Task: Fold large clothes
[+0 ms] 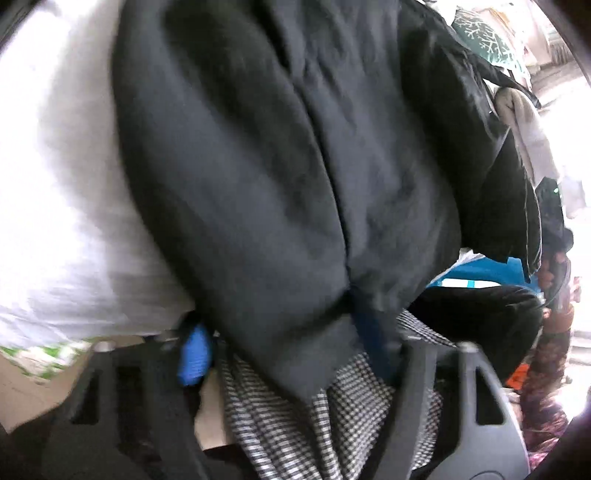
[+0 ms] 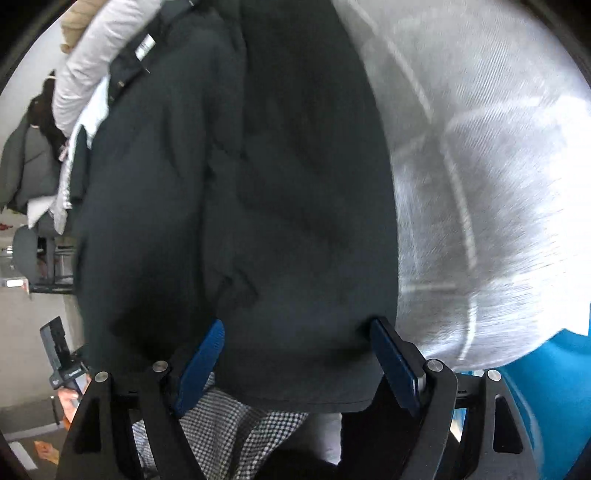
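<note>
A large dark navy garment [image 1: 280, 177] fills the left wrist view and lies on a white sheet [image 1: 55, 206]. The same garment [image 2: 258, 206] fills the right wrist view. My left gripper [image 1: 284, 350] has its blue pads [image 1: 194, 354] spread wide, with the garment's lower edge lying between them. My right gripper [image 2: 299, 365] is also open, blue pads [image 2: 201, 365] apart, and the garment's hem rests between them without being pinched. A black-and-white checked cloth [image 1: 295, 421] lies under the hem, also seen in the right wrist view [image 2: 229, 424].
A white sheet [image 2: 480, 184] covers the surface to the right. A blue object [image 2: 546, 398] sits at the lower right. Piled clothes [image 1: 524, 122] and a patterned cushion [image 1: 476, 33] stand at the far right. A person in grey [image 2: 29, 162] is at the left.
</note>
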A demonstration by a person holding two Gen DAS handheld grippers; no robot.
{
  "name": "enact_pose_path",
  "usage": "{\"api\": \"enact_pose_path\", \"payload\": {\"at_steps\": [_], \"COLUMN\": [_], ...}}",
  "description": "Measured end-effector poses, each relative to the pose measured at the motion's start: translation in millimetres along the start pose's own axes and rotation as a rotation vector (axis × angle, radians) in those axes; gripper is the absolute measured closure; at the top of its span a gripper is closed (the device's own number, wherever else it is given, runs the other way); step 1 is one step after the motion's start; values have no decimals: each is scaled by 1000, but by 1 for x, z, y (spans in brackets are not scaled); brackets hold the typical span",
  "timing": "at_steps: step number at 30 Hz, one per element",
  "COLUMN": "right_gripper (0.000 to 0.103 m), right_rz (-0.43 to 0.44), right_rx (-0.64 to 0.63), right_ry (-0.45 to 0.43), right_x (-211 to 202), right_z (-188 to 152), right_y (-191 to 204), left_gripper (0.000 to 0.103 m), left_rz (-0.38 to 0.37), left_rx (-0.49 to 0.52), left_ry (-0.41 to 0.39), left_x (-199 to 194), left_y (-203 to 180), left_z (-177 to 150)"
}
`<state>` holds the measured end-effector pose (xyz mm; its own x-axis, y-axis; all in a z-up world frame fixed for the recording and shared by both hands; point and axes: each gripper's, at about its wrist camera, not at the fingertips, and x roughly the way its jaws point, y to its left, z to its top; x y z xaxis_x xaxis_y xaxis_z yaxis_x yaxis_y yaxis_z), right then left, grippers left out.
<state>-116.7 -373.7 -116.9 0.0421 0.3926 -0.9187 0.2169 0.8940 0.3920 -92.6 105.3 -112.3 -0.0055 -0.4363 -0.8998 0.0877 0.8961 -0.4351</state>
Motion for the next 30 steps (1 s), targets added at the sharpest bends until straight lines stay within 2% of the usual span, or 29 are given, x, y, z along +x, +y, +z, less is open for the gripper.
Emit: {"api": "enact_pose_path", "payload": {"at_steps": [1,2,3,4,5,7,9,11,12,13,15,16,17,18,20,21,22,26,27,30], "right_gripper": [32,44,75,91,92,94,95,94,94,93,89,83,82,78,66,55,50,47,44,38], "right_rz": [-17,-64,-94,-74,-73,-132,-197,-305,-339,-346,-418,-448,-468,-467,-451,-442,-433,-338,-310,-256], "right_rx": [-3,-16,-39,-56,-67,-104,-112,-108,-99,-91,-103,-110,-111,-119,-143,-157,-183,-279,-295,-320], "right_ry": [-9,-18,-29,-44,-71,-155,-199,-229,-220,-190,-144,-135,-139,-158,-197,-218,-242,-282,-291,-304], "right_x": [0,-2,-7,-15,-29,-63,-87,-101,-102,-97,-83,-77,-75,-77,-85,-90,-97,-107,-104,-92], "right_z": [0,0,-1,-3,-6,-15,-20,-19,-17,-13,-8,-5,-3,-2,-3,-4,-6,-5,-4,19], "right_y": [1,3,5,5,5,5,-1,-8,-12,-15,-15,-13,-10,-6,2,7,15,48,58,81], "left_gripper": [76,92,93,95,95,95,95,95,94,92,86,86,81,75,41,38,38,38,37,38], "left_rz": [-32,-69,-61,-50,-49,-85,-54,40,69,112,252,336,369,380,328,299,281,218,198,185], "left_rx": [-26,-51,-45,-31,0,25,47,34,37,43,71,83,93,107,113,128,151,272,299,378], "left_ry": [5,-12,-33,-58,-116,-198,-271,-281,-243,-166,-35,-26,-52,-96,-186,-236,-263,-307,-314,-384], "left_x": [4,4,-4,-12,-33,-74,-115,-134,-130,-116,-90,-84,-85,-89,-102,-108,-111,-99,-97,-83], "left_y": [2,3,-1,-6,-14,-21,-22,-12,-6,-1,1,-2,-7,-13,-28,-37,-44,-76,-81,-96], "left_z": [-1,-1,-3,-5,-12,-23,-32,-38,-39,-39,-37,-36,-37,-36,-34,-32,-28,-1,0,43]}}
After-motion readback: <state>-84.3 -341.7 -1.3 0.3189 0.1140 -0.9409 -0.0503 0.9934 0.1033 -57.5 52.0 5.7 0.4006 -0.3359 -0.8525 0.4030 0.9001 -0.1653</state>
